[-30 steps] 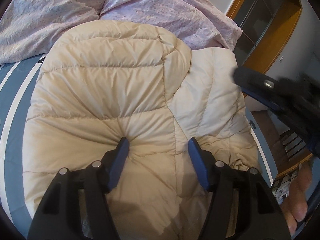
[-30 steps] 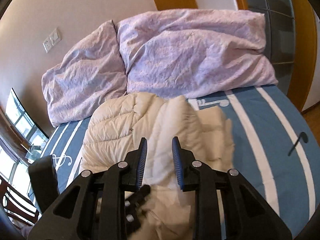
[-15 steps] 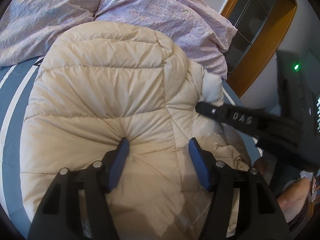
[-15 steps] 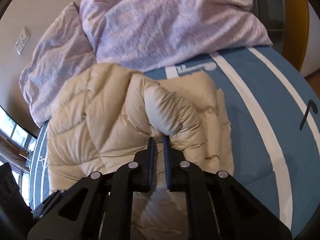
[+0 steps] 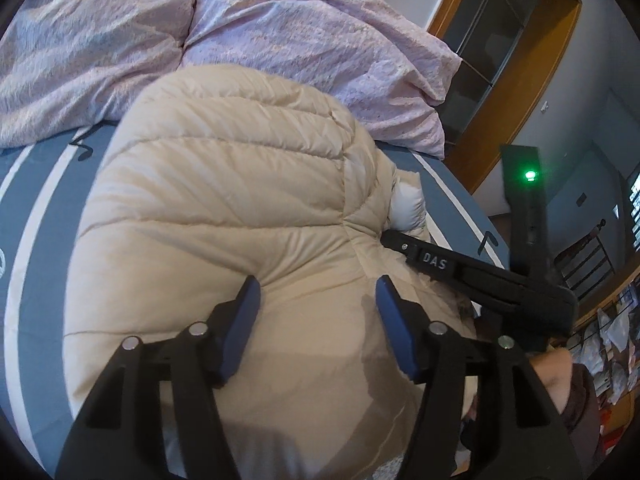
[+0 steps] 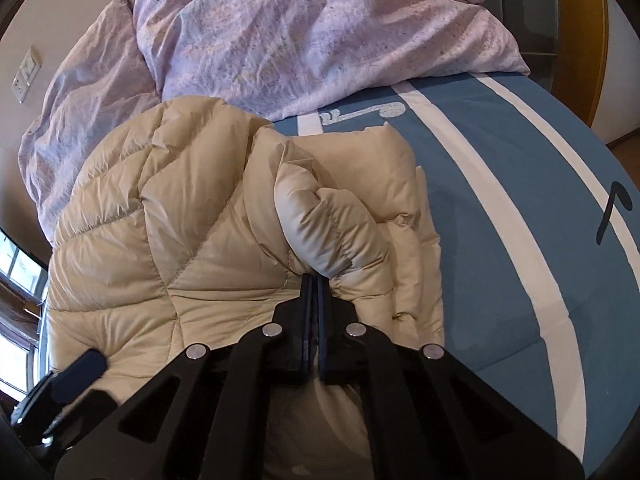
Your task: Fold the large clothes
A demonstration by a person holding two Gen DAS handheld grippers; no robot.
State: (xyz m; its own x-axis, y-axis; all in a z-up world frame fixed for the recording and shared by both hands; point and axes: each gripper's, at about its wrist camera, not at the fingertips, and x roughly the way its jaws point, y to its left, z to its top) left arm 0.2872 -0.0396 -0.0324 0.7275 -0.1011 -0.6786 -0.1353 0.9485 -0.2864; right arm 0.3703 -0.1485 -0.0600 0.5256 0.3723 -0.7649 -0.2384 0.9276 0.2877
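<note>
A cream quilted puffer jacket (image 5: 240, 208) lies spread on the bed, seen from the other side as the jacket (image 6: 140, 248) in the right wrist view. My left gripper (image 5: 316, 284) is open, its blue-padded tips pressing down into the jacket's near part with a mound of fabric between them. My right gripper (image 6: 314, 280) is shut on a puffy fold at the jacket's right edge, the pads pinched tight together. The left wrist view shows the right gripper (image 5: 386, 236) reaching in from the right, its tip buried in the jacket.
Two lilac pillows (image 5: 300, 28) lie at the head of the bed, touching the jacket's far end. The blue sheet with white stripes (image 6: 500, 200) shows bare to the right of the jacket. A wooden wardrobe (image 5: 500, 40) stands beyond the bed. A person's hand (image 5: 556, 372) holds the right gripper.
My right gripper dropped onto the jacket's right side and closed on a fold of it, bunching that side inward. The left gripper stayed pressed in the same spot.
</note>
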